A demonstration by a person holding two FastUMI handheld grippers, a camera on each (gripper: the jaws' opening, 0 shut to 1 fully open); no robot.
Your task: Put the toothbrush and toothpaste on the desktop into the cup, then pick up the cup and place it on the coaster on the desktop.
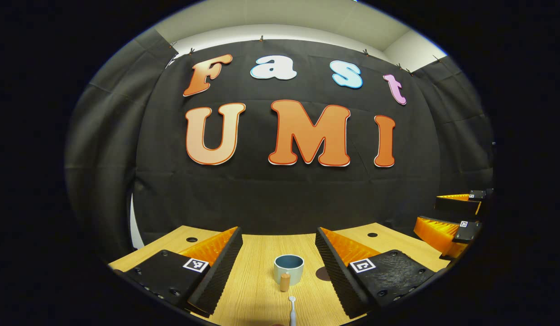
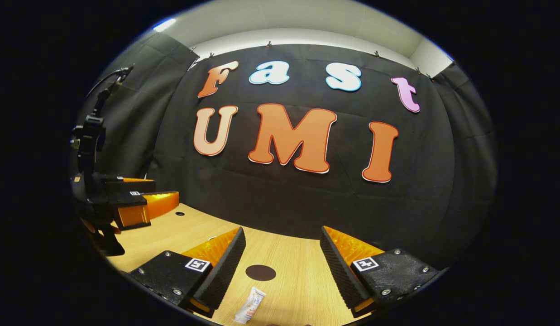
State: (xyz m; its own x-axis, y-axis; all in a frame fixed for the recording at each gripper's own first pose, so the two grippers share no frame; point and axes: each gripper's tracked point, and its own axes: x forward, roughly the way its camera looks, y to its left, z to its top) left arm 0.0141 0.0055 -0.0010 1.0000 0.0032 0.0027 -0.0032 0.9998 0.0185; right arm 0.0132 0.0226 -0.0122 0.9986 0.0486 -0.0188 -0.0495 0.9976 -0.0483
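Left gripper [image 1: 277, 267]: jaws stand wide apart, holding nothing, raised above the wooden table [image 1: 257, 262]. Between its fingers, toward the middle of the table, the blue-grey cup [image 1: 289, 268] stands upright, mouth open. A small wooden cylinder [image 1: 284, 281] stands against the cup's near side. The toothbrush [image 1: 292, 310] lies flat near the table's near edge, head toward the cup and apart from it. A dark round coaster [image 1: 323, 273] lies just right of the cup, partly hidden by the gripper's right finger.

Right gripper [image 2: 282, 267]: jaws likewise spread, nothing held. The coaster [image 2: 260, 272] lies between its fingers with bare wood all round. The toothpaste [image 2: 250, 305] lies flat by the near edge, apart from the coaster.

The far edge of the table meets the black cloth wall [image 2: 270, 199]. The left gripper [image 2: 139, 206] appears at the table's left side, well apart from the right one.
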